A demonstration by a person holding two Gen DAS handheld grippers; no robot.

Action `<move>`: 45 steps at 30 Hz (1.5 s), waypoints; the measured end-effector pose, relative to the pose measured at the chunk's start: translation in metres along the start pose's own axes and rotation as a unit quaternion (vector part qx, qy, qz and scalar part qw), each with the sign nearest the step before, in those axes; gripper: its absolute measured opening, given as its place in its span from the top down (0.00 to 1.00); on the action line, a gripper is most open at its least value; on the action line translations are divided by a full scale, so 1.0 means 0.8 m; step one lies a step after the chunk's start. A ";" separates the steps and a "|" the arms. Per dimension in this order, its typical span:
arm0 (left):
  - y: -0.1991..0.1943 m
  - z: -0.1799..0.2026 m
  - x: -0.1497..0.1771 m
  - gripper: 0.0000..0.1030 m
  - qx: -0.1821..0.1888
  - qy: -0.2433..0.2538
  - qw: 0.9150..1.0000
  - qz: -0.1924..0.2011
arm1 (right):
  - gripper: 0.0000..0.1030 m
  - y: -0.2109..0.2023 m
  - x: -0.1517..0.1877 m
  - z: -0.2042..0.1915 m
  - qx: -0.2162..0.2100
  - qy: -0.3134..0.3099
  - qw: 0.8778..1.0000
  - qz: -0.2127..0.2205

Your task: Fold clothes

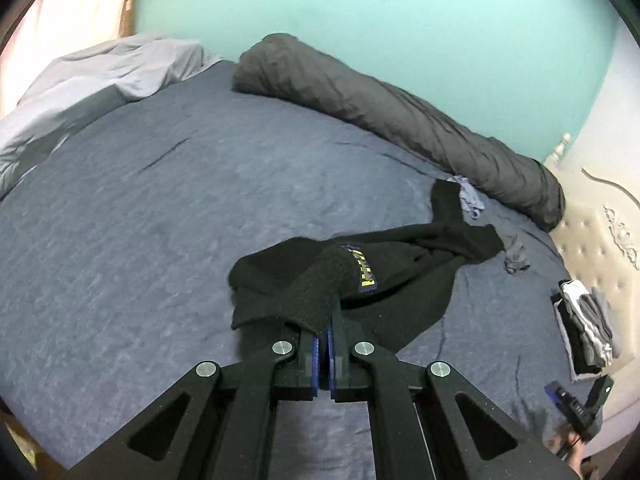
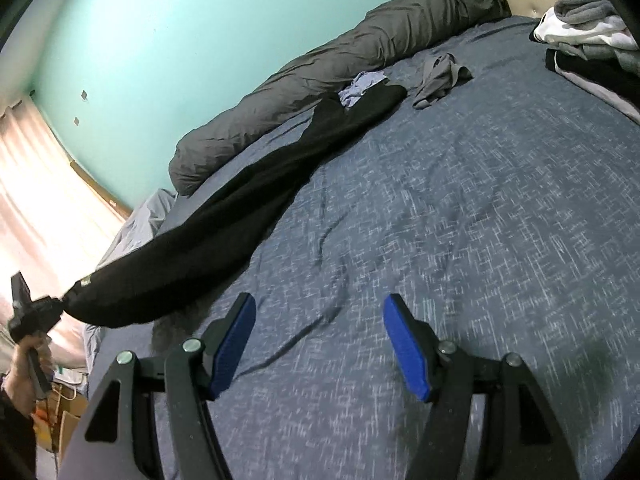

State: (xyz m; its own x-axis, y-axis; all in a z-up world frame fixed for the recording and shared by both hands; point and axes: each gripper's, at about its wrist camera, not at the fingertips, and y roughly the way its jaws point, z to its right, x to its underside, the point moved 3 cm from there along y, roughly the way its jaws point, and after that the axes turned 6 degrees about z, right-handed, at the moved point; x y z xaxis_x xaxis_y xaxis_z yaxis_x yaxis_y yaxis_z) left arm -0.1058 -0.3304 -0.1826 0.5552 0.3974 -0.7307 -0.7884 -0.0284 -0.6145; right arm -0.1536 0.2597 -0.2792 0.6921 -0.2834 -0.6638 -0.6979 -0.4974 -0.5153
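I see the black garment (image 1: 352,272) lying stretched across the blue bedsheet (image 1: 160,220), with its near end lifted off the bed. A yellow-and-blue label (image 1: 365,270) sits close to that lifted end. In the right wrist view the garment (image 2: 240,208) runs as one long dark band from the left gripper up toward the far side of the bed.

My left gripper (image 1: 325,316) is pinching the near edge of the black garment; its blue pads are pressed together with fabric between them. In the right wrist view the left gripper (image 2: 60,304) is seen at the left edge, held by a hand (image 2: 30,354).

My right gripper (image 2: 320,344) hovers above bare bedsheet with its jaws spread and nothing between the pads.

Two small crumpled pieces lie near the garment's far end: a light blue cloth (image 2: 362,86) touching it, and a grey cloth (image 2: 438,74) just beside it. A rolled grey duvet (image 1: 400,120) lies along the teal wall (image 1: 360,8). A stack of folded clothes (image 1: 584,328) sits by the tufted headboard (image 1: 600,240).
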 end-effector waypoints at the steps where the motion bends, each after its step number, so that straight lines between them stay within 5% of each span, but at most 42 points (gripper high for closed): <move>1: -0.001 -0.008 0.003 0.98 -0.003 0.000 1.000 -0.002 | 0.35 -0.001 -0.002 -0.002 0.004 -0.008 1.000 -0.006; 11: 0.045 -0.038 0.029 0.97 -0.022 0.002 1.000 -0.014 | 0.26 0.096 -0.034 -0.014 0.023 -0.030 0.994 -0.102; 23: 0.086 -0.067 0.033 0.98 0.000 -0.027 1.000 -0.011 | 0.26 0.280 -0.113 -0.057 -0.009 0.017 0.990 -0.139; 34: 0.091 -0.060 0.038 0.97 0.016 0.001 1.000 -0.021 | 0.26 0.397 -0.128 -0.093 -0.016 0.037 0.988 -0.149; 36: 0.087 -0.056 0.038 0.97 0.018 0.012 1.000 -0.021 | 0.38 0.407 -0.124 -0.095 -0.011 0.030 0.988 -0.151; 38: 0.083 -0.051 0.039 0.97 0.019 0.024 0.999 -0.019 | 0.71 0.414 -0.117 -0.098 -0.014 0.017 0.988 -0.155; 45: 0.070 -0.044 0.032 0.97 0.014 0.025 1.000 -0.010 | 0.96 0.368 -0.123 -0.100 -0.046 0.013 0.993 -0.109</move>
State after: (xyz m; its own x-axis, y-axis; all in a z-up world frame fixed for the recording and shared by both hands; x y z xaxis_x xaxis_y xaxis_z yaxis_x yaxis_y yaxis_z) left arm -0.1264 -0.3538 -0.2464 0.5826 0.3513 -0.7329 -0.7837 0.0042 -0.6211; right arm -0.4124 0.0753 -0.3227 0.8299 -0.1821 -0.5274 -0.5129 -0.6210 -0.5927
